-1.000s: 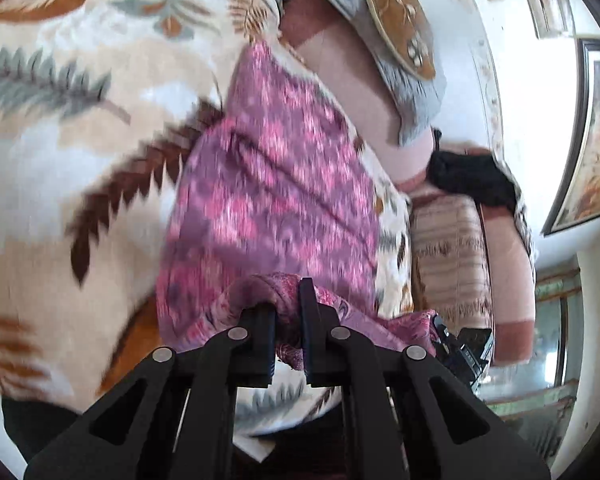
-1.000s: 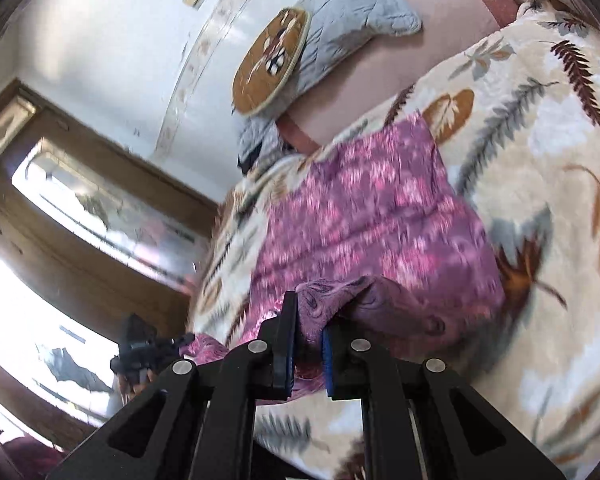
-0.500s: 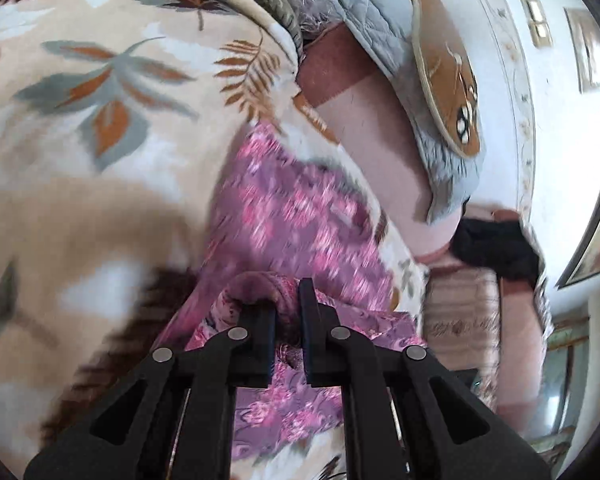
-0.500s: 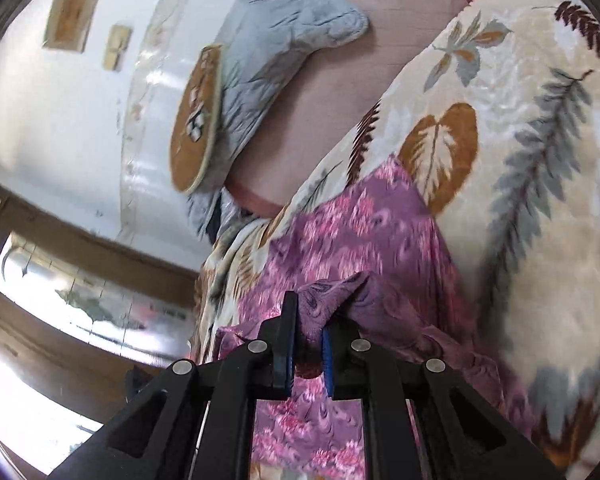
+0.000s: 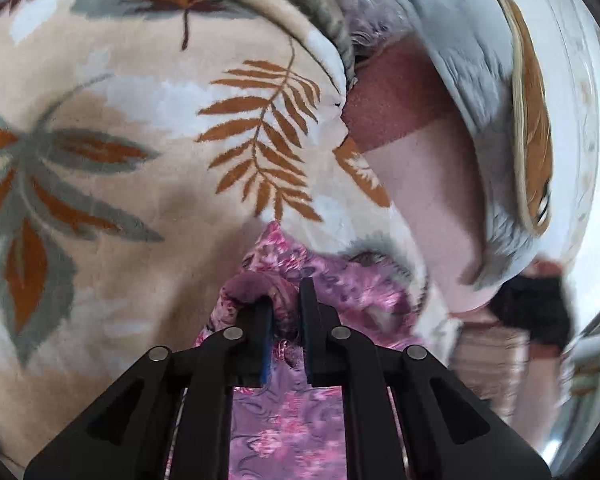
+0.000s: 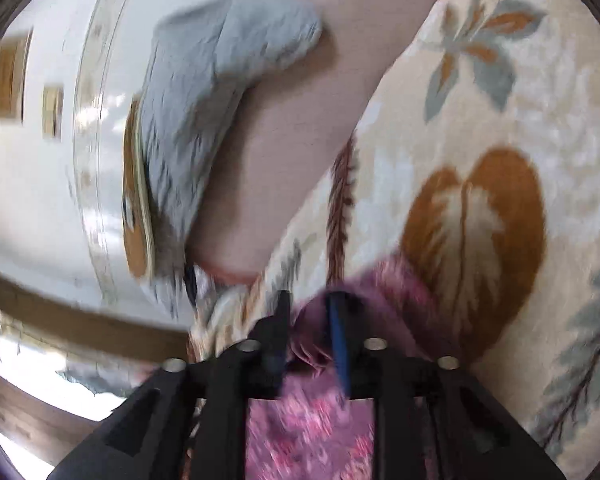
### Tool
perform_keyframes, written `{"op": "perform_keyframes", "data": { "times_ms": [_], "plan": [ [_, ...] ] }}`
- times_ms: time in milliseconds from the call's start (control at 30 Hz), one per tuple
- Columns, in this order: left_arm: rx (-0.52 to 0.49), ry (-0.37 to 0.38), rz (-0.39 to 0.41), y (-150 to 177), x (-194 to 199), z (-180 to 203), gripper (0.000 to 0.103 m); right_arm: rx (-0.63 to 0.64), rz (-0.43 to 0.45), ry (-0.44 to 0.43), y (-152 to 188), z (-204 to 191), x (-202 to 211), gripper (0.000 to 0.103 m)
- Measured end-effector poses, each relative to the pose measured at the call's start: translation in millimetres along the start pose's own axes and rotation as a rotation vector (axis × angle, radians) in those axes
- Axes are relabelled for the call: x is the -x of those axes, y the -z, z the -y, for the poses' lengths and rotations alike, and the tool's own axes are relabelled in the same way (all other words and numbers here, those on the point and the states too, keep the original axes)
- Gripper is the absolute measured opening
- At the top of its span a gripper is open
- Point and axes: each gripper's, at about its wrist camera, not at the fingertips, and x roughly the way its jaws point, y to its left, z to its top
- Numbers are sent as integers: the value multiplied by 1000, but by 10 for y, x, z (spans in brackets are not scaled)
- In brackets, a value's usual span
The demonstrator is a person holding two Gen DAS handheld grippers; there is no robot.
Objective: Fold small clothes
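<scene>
A small pink and purple patterned garment [image 5: 292, 412] lies on a cream blanket with leaf prints [image 5: 120, 200]. My left gripper [image 5: 286, 300] is shut on a bunched fold of the garment near its far edge, low over the blanket. In the right wrist view my right gripper [image 6: 310, 320] holds another bunch of the same garment [image 6: 308, 432] between its fingers, with a slightly wider gap. That view is motion blurred. Most of the garment is hidden under the grippers.
A grey quilted cushion with a brown round patch [image 5: 500, 120] leans on the pink sofa back [image 5: 420, 168] beyond the blanket edge. It also shows in the right wrist view [image 6: 204, 92]. A dark cloth [image 5: 532, 312] lies at the right. A white wall stands behind.
Both grippers have carried the held edge of the garment forward toward its far edge by the sofa back. The visible flat part of the garment has shrunk. The right jaws stand slightly wider.
</scene>
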Motion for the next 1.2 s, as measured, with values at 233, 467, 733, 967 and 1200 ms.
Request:
{"op": "perform_keyframes", "data": {
  "times_ms": [233,467,733,967,1200],
  "plan": [
    [8,132,131,-58,401,-133,59,227,17,191,-54,-15,223,55],
    [-137,-64,-20,154,-3,-49,68,342,-85,274,156,-121,-259,55],
    [-235,-228,22,207,-263,35,60,409,91,275,-16,-431,-222,3],
    [-256,-208,99,250,15,42,44,258,74,450,-91,53,-133,9],
    [-429,-246,38,939,-214,141,50,401,-138,196,665,-25,-160,25]
  ]
}}
